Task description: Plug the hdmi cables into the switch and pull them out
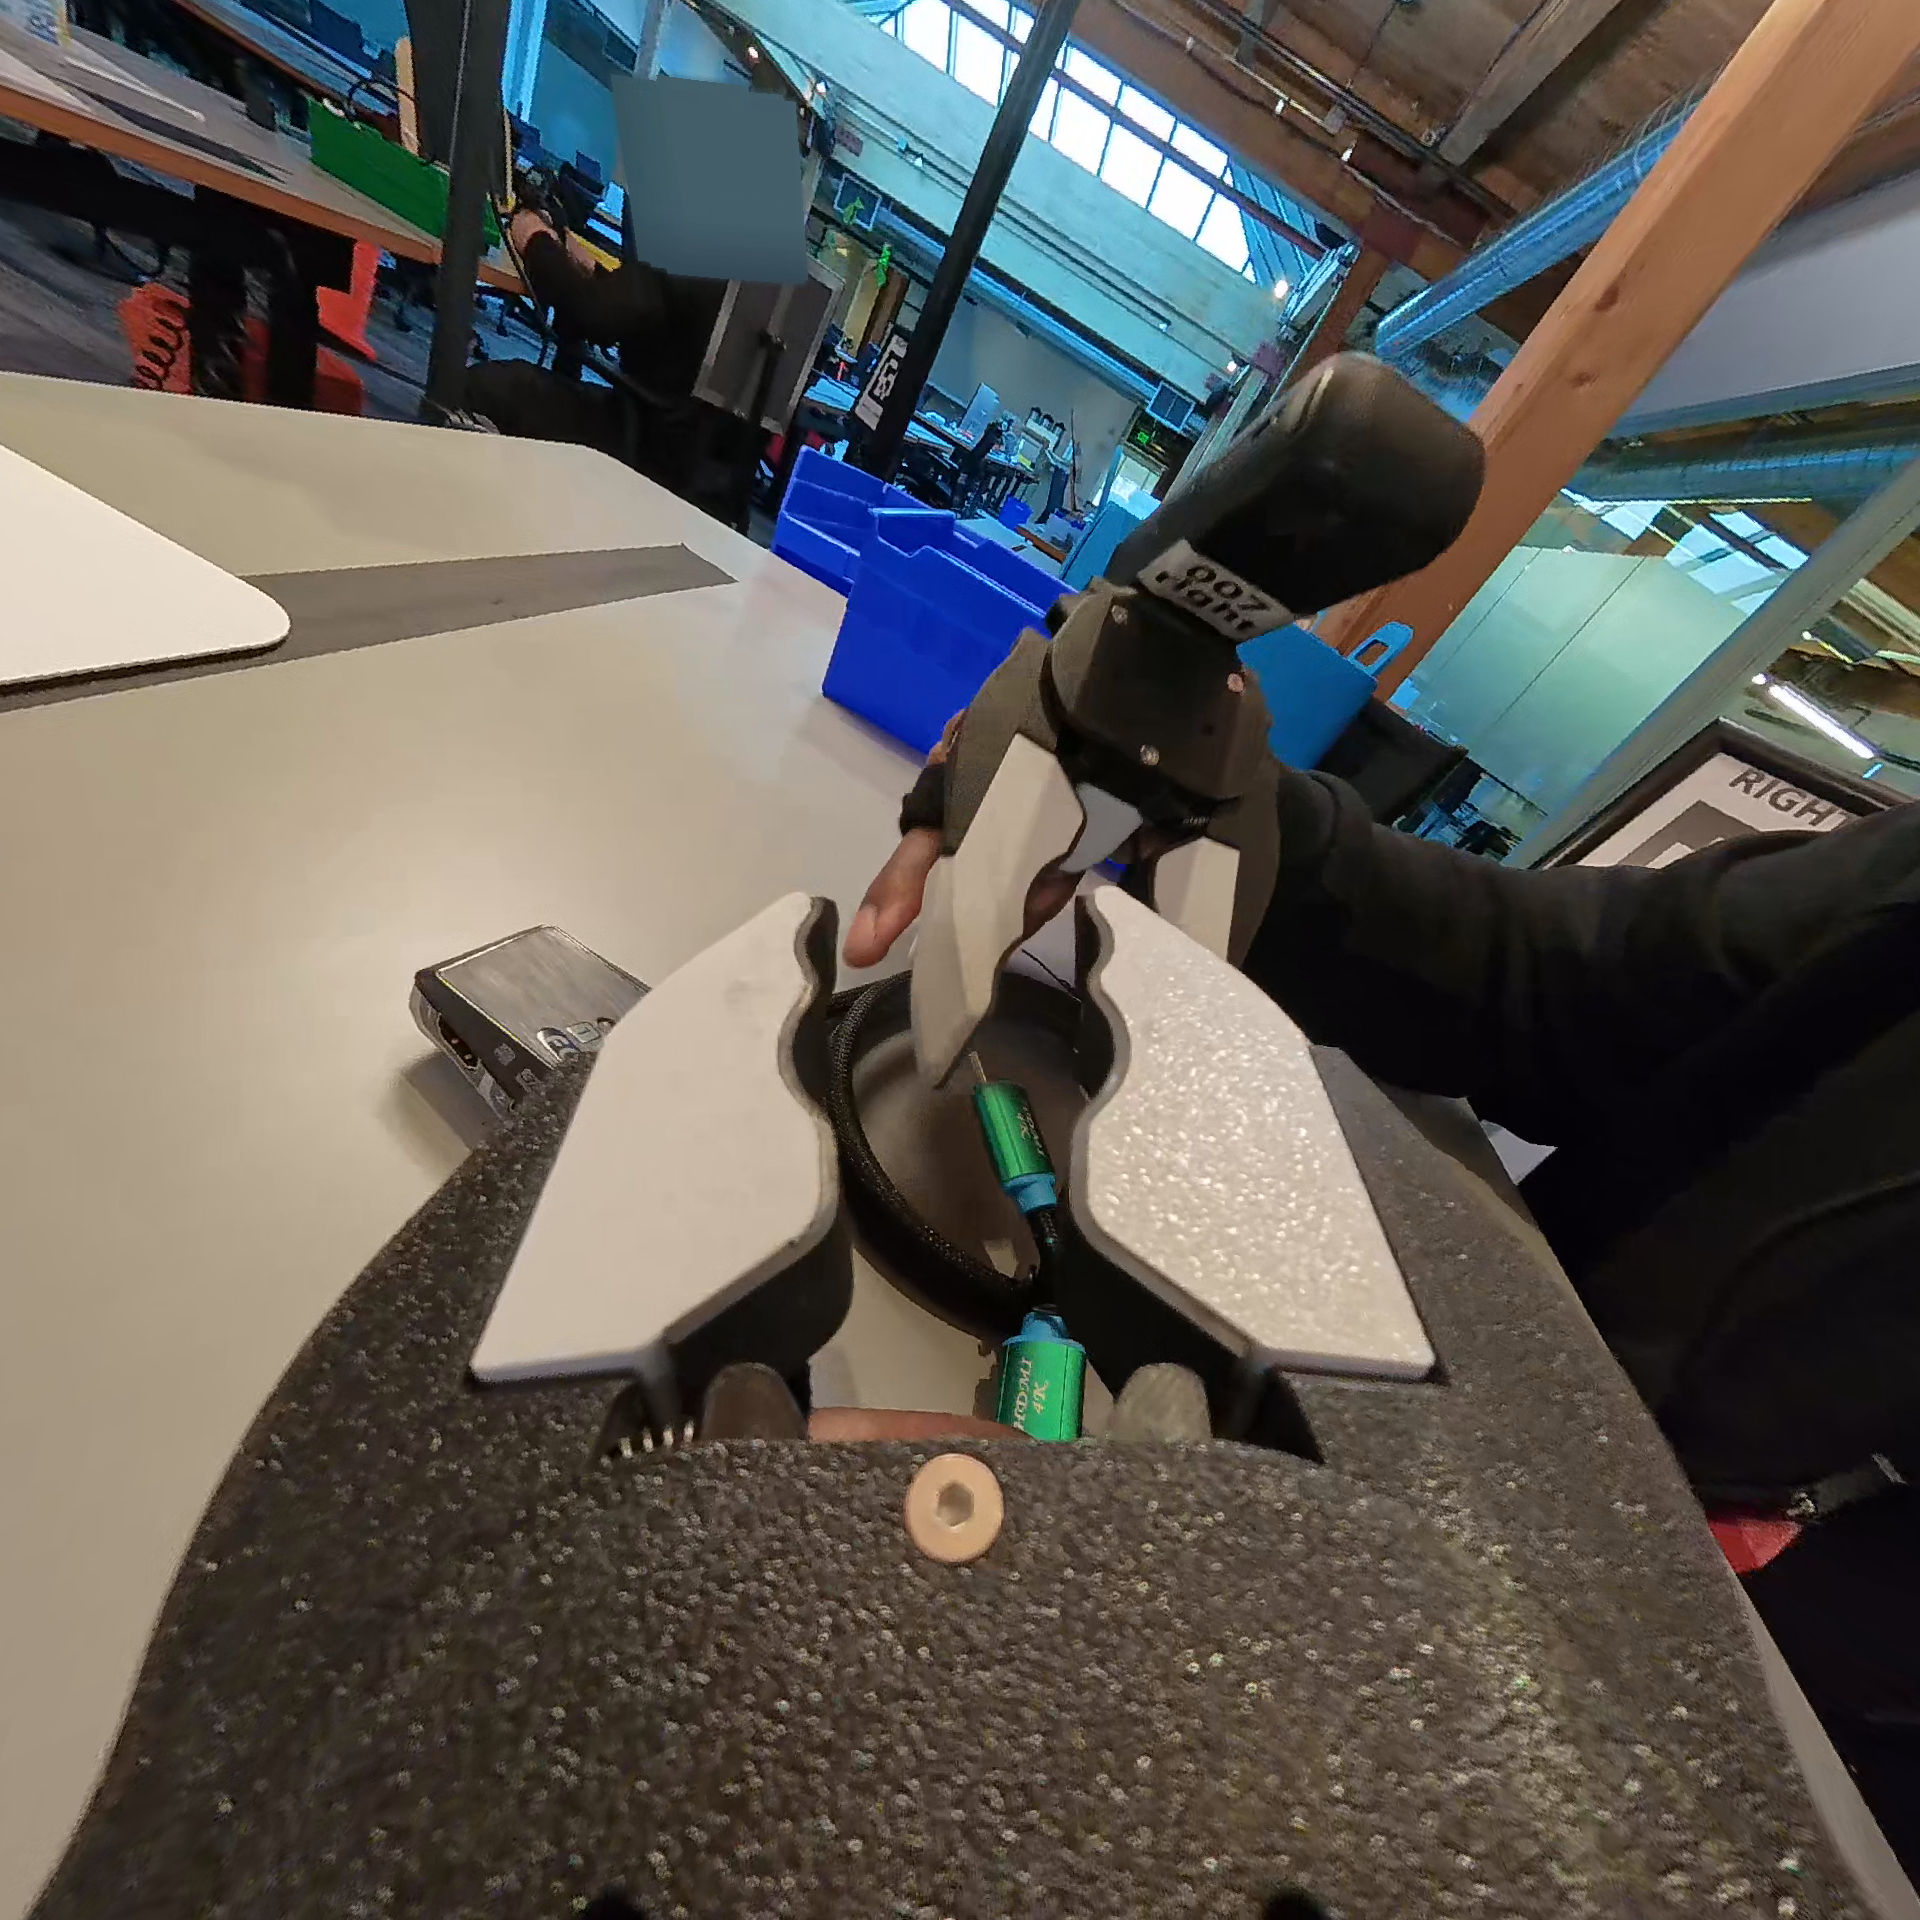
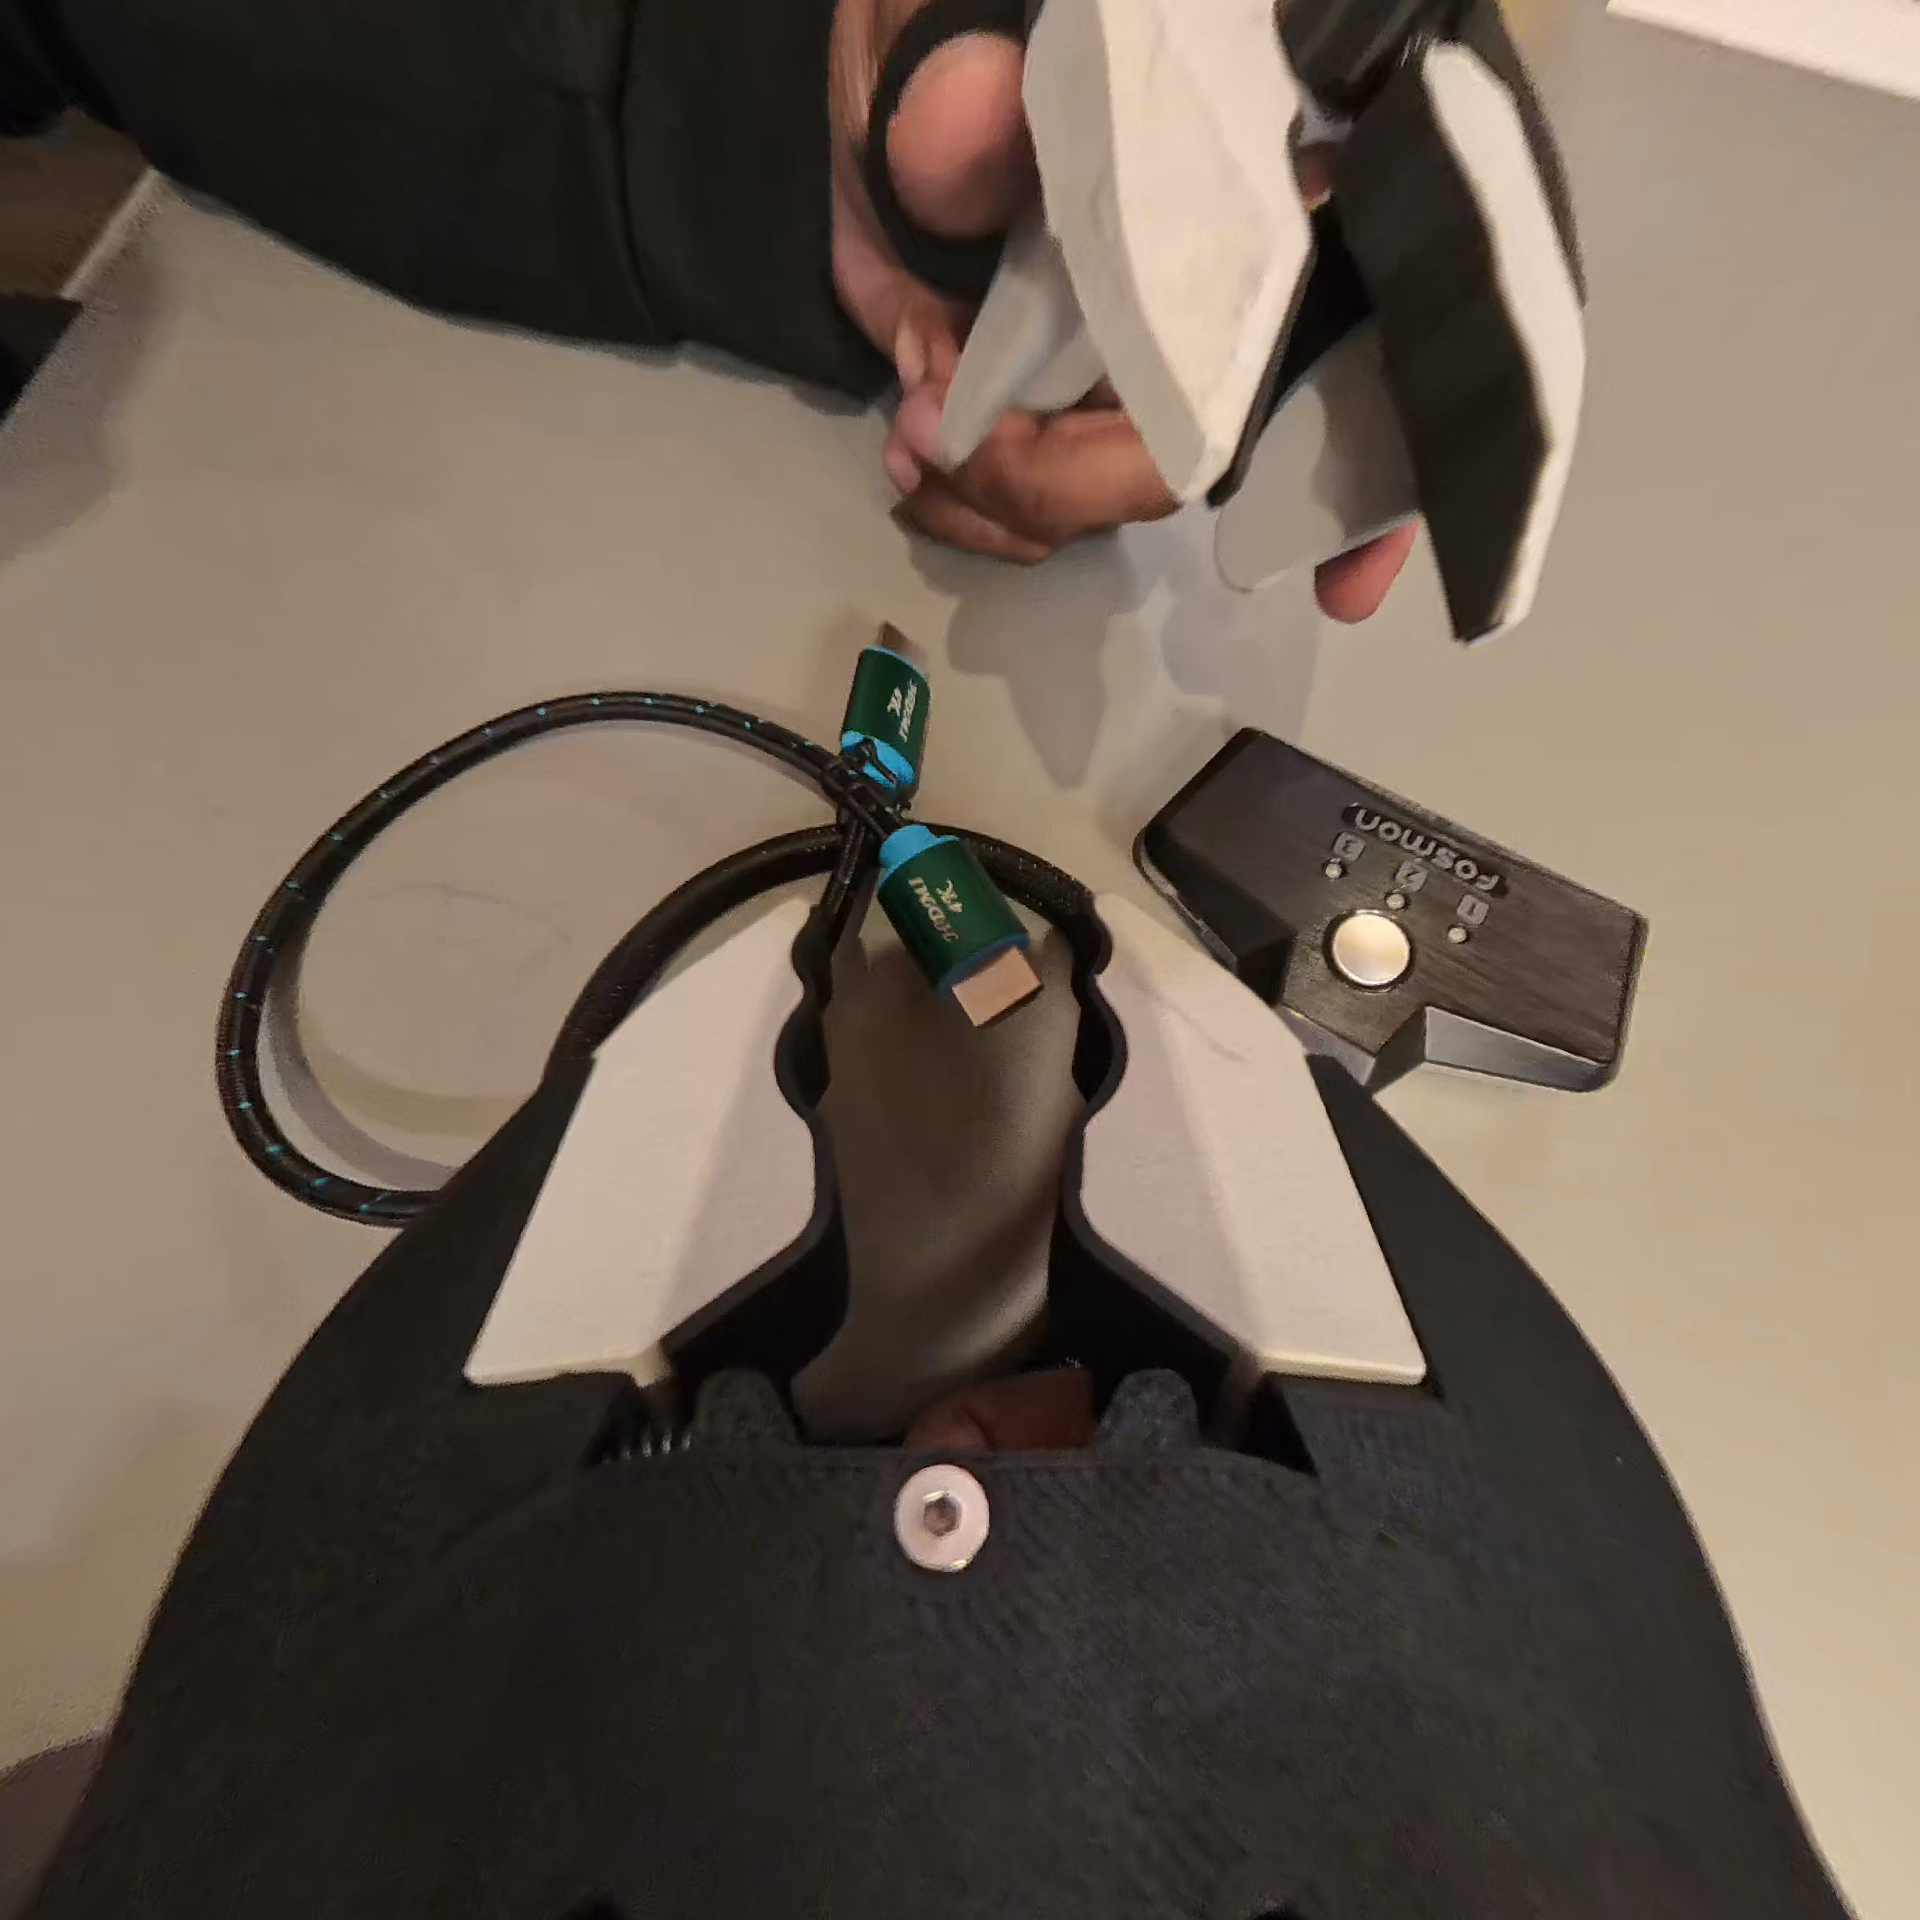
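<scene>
Both your tools hang over the grey surface (image 2: 312, 499) w/ nothing gripped: the right tool (image 2: 951, 935) has its jaws spread wide, hovering above the looped HDMI cable (image 2: 343, 862); the left tool (image 1: 956, 935) is likewise spread, pointing across the same loop.

The cable is a short black braided lead w/ green-shelled plugs at both ends, coiled so the two ends cross. The near plug (image 2: 951, 925) sits between the right tool's fingertips in the right wrist view, gold tip facing the camera; whether it lies on the surface or on the braid, can't tell. The far plug (image 2: 891, 701) points away toward your left hand (image 2: 997, 457).

The switch (image 2: 1392, 914), a small black box w/ a round button and three indicator dots, lies just beside the loop, apart from both plugs. Nothing is plugged in yet. Judging by the layout, the wide jaws are a setup for a first grab of a plug shell; the switch likely needs bracing, being small and loose.

Hard to read: in the left wrist view the switch (image 1: 520, 1003) is half hidden behind a tool finger, one port showing. The right tool (image 1: 971, 1070) as seen from there overlaps the cable, and its far finger is cut off. Contact w/ the plug: unclear. Blue bins (image 1: 925, 613) sit well back.
</scene>
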A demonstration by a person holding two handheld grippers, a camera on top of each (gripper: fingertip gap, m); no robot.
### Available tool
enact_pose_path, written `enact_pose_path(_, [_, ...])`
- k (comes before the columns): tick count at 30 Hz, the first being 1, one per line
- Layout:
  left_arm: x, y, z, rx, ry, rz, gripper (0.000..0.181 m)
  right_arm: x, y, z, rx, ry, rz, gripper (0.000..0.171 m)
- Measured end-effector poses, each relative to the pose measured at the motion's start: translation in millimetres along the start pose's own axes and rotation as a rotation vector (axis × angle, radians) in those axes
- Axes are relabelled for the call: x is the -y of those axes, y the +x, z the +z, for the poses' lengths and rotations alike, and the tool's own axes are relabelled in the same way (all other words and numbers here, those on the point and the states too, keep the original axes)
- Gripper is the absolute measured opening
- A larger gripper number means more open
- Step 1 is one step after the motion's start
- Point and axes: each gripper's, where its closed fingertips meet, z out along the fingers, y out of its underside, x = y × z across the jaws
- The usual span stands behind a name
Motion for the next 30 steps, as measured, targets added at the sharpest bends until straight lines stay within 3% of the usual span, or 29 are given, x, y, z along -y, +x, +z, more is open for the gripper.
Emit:
enact_pose_path(3, [-2.0,-0.7,0.5,-0.006,-0.015,-0.021,0.045,-7.2,1.6,7.7,-0.013,-0.034,0.009,0.031])
enact_pose_path(10, [-22.9,-4.1,-0.5,0.02,-0.165,-0.063,0.047,-4.7,9.2,0.5,-0.114,0.02,-0.011,0.023])
enact_pose_path(13, [-37.8,-10.8,-1.5,0.067,-0.276,-0.079,0.052,4.5,14.4,-4.4,-0.176,0.091,-0.044,0.021])
enact_pose_path(18, [-52.2,-3.7,1.8,0.039,-0.377,-0.066,0.046,23.8,17.5,-4.1,-0.263,0.155,-0.154,0.022])
enact_pose_path(30, [-57.6,15.1,-7.2,-0.078,-0.43,-0.089,0.034,35.3,7.2,1.1,-0.292,0.172,-0.311,0.022])
